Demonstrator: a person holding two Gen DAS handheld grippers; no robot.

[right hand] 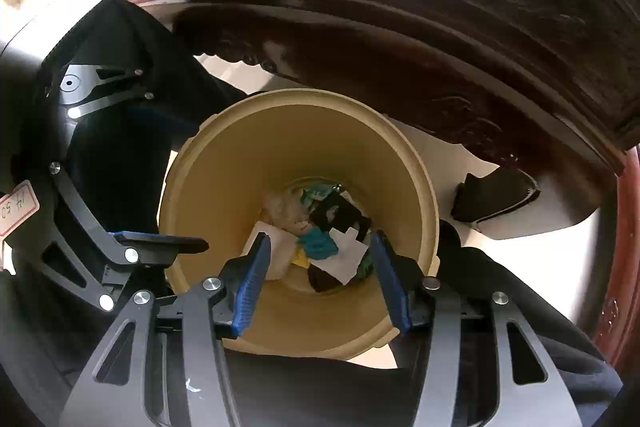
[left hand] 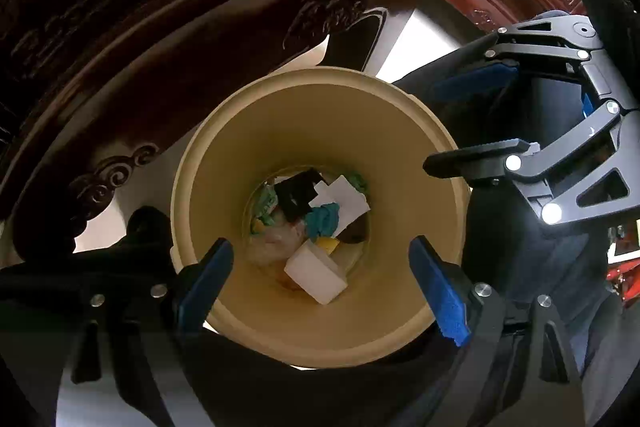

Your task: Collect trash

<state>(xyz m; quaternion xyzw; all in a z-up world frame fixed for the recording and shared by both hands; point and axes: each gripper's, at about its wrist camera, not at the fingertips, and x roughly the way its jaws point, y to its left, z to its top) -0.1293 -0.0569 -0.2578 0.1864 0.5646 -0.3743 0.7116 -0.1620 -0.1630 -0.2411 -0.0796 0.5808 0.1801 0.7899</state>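
Blue pads line both grippers, and both point down into the mouth of a tan bin (left hand: 224, 131). Nearest the left wrist camera, the left gripper (left hand: 320, 267) has its jaws spread wide, with nothing between them; one pad sits over the bin's near-left wall, the other over its near-right wall. In the right wrist view, the right gripper (right hand: 318, 279) has its jaws apart, less widely, and they too grip nothing: the trash seen between them lies far below.

Down at the bottom of the bin lies the trash: a white block (left hand: 316, 277), a teal crumpled piece (left hand: 322, 221), a black piece (left hand: 294, 193), a flat white card (left hand: 348, 201), a yellow scrap (left hand: 329, 246) and some pale crumpled paper (right hand: 286, 209). All of it rests loose in one heap, pieces overlapping.

Beyond the left gripper's right pad, the right gripper shows from the side, over the bin's right rim. Past the bin stands dark carved wooden furniture (left hand: 168, 39) on a pale floor (right hand: 432, 155). A dark shoe (right hand: 494, 197) rests on that floor right of the bin.
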